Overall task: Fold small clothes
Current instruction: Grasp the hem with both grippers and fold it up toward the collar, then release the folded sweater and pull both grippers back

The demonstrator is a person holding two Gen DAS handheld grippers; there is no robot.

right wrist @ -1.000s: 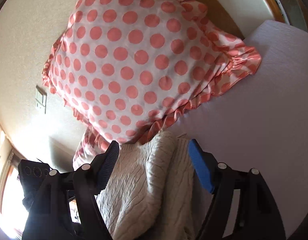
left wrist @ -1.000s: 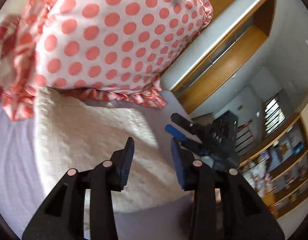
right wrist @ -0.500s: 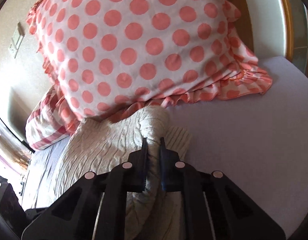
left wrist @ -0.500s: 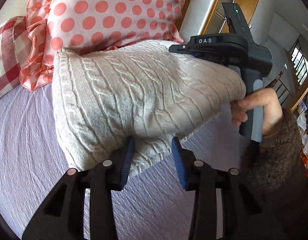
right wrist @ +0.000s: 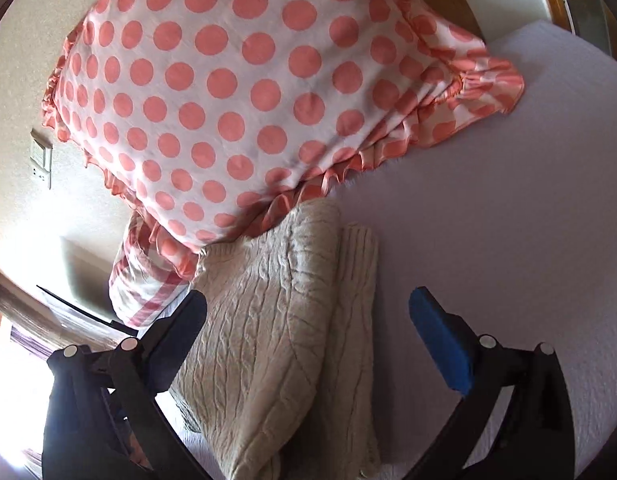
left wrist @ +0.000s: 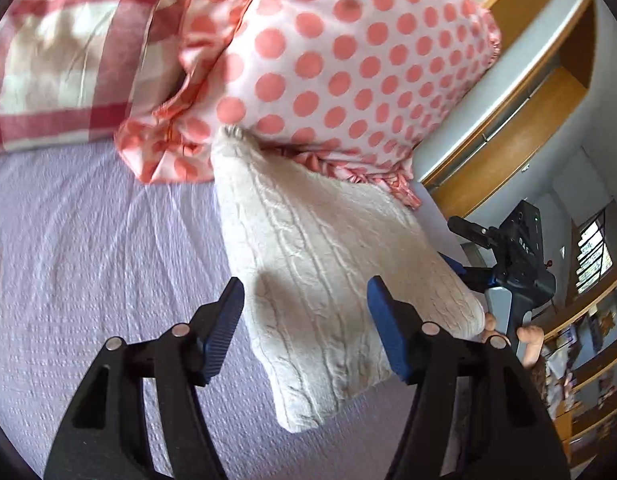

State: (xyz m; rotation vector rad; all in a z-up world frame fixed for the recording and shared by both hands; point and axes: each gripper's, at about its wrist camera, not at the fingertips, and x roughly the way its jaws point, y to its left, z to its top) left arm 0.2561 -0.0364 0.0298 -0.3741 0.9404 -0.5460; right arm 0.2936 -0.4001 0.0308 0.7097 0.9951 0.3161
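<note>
A folded cream cable-knit sweater [left wrist: 320, 272] lies on the lilac bedspread [left wrist: 88, 248], its far end against the polka-dot pillow. In the right wrist view the sweater [right wrist: 280, 340] shows as stacked folded layers. My left gripper [left wrist: 304, 320] is open and empty, its jaws straddling the sweater's near part just above it. My right gripper [right wrist: 308, 340] is open and empty, hovering over the sweater's right edge. The right gripper also shows in the left wrist view [left wrist: 520, 264], held in a hand at the sweater's right side.
A white pillow with coral dots and a frilled edge [left wrist: 340, 64] leans behind the sweater, also in the right wrist view [right wrist: 236, 92]. A red-checked pillow [left wrist: 64, 80] lies left of it. A wooden headboard and shelf [left wrist: 520, 120] stand at right.
Both grippers were shut on the lifted sweater half a second ago. Now both jaws have opened and the sweater lies folded on the bed.
</note>
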